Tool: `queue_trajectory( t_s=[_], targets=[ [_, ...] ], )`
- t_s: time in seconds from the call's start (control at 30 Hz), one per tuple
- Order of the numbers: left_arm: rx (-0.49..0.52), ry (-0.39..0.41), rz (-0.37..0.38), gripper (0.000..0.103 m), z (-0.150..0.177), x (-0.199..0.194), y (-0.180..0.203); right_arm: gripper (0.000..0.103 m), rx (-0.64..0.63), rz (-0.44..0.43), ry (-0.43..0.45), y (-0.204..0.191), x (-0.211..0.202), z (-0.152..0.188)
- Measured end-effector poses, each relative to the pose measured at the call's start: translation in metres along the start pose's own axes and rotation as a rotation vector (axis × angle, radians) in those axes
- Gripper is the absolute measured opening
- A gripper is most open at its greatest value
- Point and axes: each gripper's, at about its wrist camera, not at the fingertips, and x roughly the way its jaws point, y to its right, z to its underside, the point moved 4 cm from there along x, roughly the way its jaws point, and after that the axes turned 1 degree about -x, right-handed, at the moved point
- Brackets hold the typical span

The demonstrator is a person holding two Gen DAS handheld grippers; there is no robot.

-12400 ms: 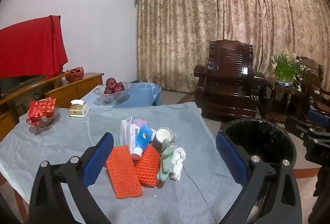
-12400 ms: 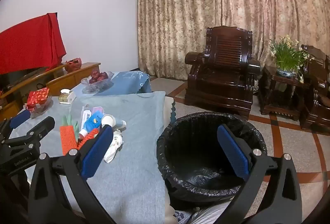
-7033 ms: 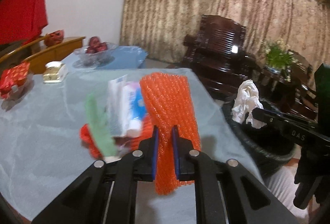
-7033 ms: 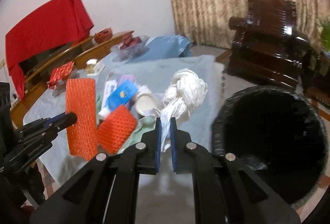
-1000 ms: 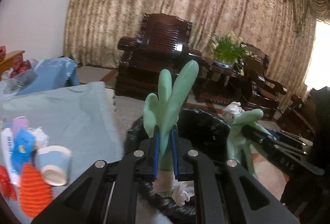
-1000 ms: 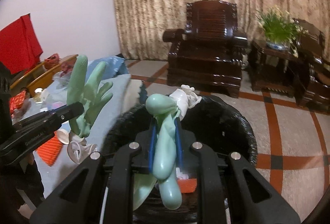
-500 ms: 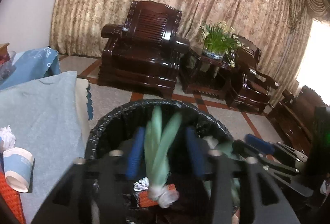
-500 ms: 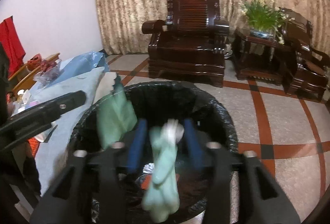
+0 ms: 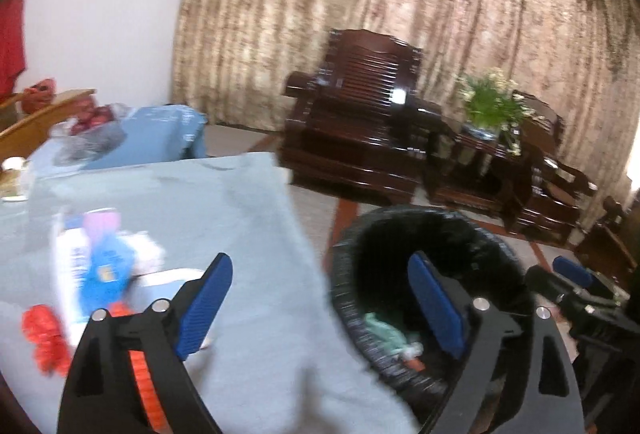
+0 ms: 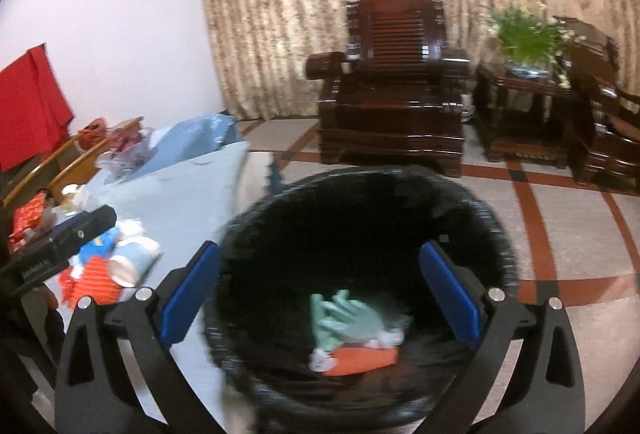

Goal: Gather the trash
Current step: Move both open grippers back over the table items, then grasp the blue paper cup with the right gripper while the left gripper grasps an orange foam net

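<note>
A black-lined trash bin [image 10: 496, 234] stands beside the table; green gloves [image 10: 348, 318], an orange foam net [image 10: 360, 356] and white tissue lie at its bottom. My right gripper [image 10: 320, 290] hangs over the bin, its jaws opening wide with nothing between them. My left gripper [image 9: 320, 298] straddles the table's edge and the bin [image 9: 360, 346], jaws opening, also without anything in them. On the grey-blue cloth [image 9: 240, 218] remain a paper cup [image 10: 134, 258], an orange net [image 10: 94, 284], a red scrap [image 9: 44, 338] and blue-and-white packets [image 9: 96, 266].
A dark wooden armchair [image 10: 392, 106] and a side table with a green plant [image 10: 524, 34] stand on the tiled floor beyond the bin. A fruit bowl [image 9: 90, 130] and a small box [image 9: 14, 178] sit at the table's far left.
Both grippers were shut on green gloves over the bin; their jaws have spread and the gloves now lie inside. The left gripper has swung left, back toward the table.
</note>
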Motion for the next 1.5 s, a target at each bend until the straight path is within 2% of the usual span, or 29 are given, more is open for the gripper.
queue_trajectory(
  t_s=[0.3, 0.53, 0.67, 0.87, 1.1, 1.23, 1.4, 1.47, 1.5],
  targets=[
    [0.012, 0.045, -0.226, 0.088, 0.026, -0.053, -0.093, 0.097, -0.093, -0.149, -0.023, -0.103, 0.02, 0.002],
    [-0.05, 0.026, -0.331, 0.087, 0.05, -0.072, -0.157, 0.097, -0.157, -0.231, -0.058, -0.169, 0.044, 0.007],
    [-0.073, 0.028, -0.379, 0.087, 0.055, -0.072, -0.181, 0.097, -0.192, -0.261, -0.083, -0.202, 0.063, 0.013],
    [-0.103, 0.02, -0.413, 0.087, 0.061, -0.066, -0.203, 0.097, -0.211, -0.267, -0.141, -0.233, 0.098, 0.029],
    [-0.126, 0.012, -0.42, 0.087, 0.064, -0.064, -0.214, 0.095, -0.223, -0.28, -0.214, -0.258, 0.132, 0.045],
    [-0.136, 0.011, -0.424, 0.087, 0.064, -0.064, -0.219, 0.083, -0.237, -0.285, -0.254, -0.266, 0.146, 0.052],
    [-0.14, 0.006, -0.423, 0.087, 0.065, -0.061, -0.221, 0.078, -0.221, -0.293, -0.296, -0.268, 0.157, 0.056],
    [-0.141, 0.003, -0.423, 0.087, 0.066, -0.06, -0.221, 0.073, -0.222, -0.307, -0.309, -0.269, 0.16, 0.057],
    [-0.142, 0.001, -0.421, 0.087, 0.067, -0.059, -0.221, 0.065, -0.221, -0.313, -0.315, -0.269, 0.161, 0.058]
  ],
)
